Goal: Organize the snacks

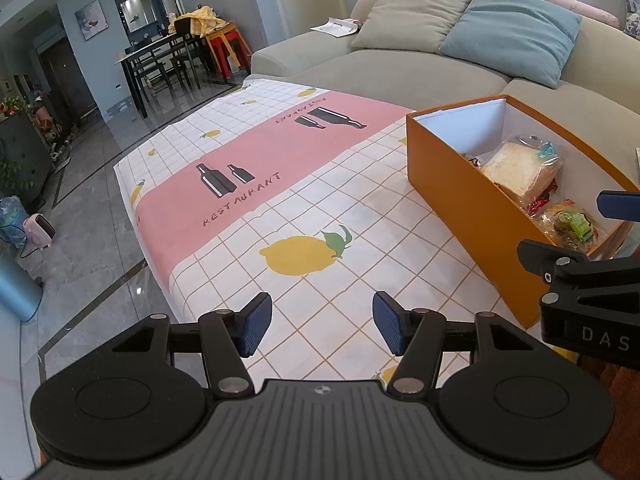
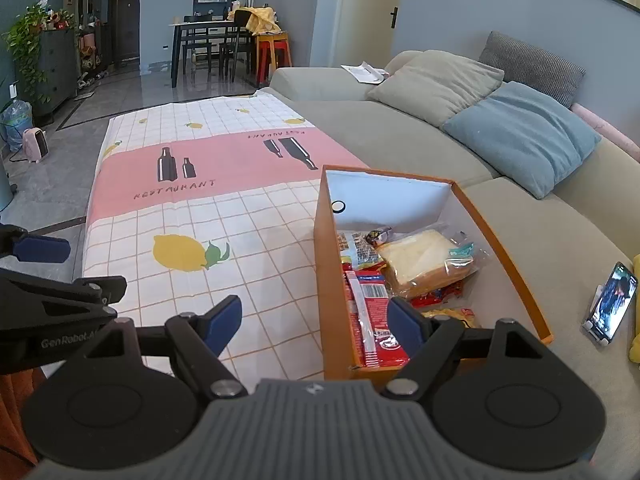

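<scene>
An orange box (image 1: 472, 208) (image 2: 326, 280) with white inner walls stands on the right of the table and holds the snacks. In it lie a bagged sliced bread (image 1: 520, 172) (image 2: 424, 260), a red packet (image 2: 372, 320), a dark candy (image 2: 378, 236) and a yellow bag (image 1: 568, 224). My left gripper (image 1: 322, 324) is open and empty over the tablecloth, left of the box; it also shows at the left edge of the right wrist view (image 2: 60, 280). My right gripper (image 2: 316, 324) is open and empty at the box's near left wall.
The table carries a pink and white checked cloth (image 1: 280, 208) (image 2: 208, 208) with lemons and bottles. A grey sofa (image 1: 400, 68) (image 2: 400, 136) with cushions runs behind and right. A phone on a stand (image 2: 610, 304) sits on the sofa. Floor drops off at left.
</scene>
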Tool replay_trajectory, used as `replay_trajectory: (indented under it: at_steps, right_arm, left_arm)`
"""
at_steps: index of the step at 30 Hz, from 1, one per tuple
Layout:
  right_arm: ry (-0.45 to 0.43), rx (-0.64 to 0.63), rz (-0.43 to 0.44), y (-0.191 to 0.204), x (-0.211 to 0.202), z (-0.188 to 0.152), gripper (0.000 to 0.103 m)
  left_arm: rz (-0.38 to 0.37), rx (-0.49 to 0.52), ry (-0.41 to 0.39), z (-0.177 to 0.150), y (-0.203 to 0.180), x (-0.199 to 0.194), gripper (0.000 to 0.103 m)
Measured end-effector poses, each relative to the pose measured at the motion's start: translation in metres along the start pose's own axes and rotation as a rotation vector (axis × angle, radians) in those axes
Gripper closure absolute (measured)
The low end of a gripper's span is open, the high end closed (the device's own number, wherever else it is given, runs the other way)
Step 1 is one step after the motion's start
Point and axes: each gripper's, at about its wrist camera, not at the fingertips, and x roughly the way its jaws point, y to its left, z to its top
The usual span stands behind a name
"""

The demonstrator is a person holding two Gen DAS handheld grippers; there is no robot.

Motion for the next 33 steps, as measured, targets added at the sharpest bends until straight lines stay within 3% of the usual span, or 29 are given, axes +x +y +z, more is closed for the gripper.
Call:
replay_trajectory:
  at_steps: [33]
  right_arm:
    - [0.008, -0.036, 0.008, 0.0083, -0.0040, -0.0020, 0.025]
  left_arm:
    - [0.002, -0.027, 0.013, -0.0027, 0.0052, -0.0050, 0.034]
